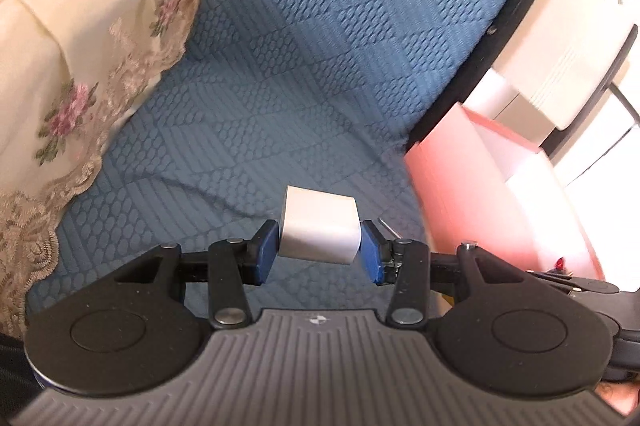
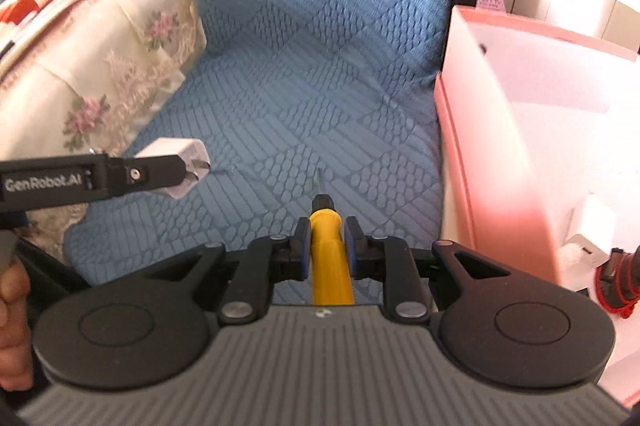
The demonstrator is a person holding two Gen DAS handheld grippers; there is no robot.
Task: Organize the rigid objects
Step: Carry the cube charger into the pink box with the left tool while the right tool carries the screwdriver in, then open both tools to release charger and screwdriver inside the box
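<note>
Screwdriver point(image 2: 327, 250) w/in R tongs point(image 2: 327, 252)

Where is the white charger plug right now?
The white charger plug is clamped in the left gripper, above the blue quilted cover, left of the pink box.

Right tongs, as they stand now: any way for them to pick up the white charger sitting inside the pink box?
Probably not: the right tongs are shut on the yellow screwdriver. The white charger itself lies unobstructed in the pink box.
</note>
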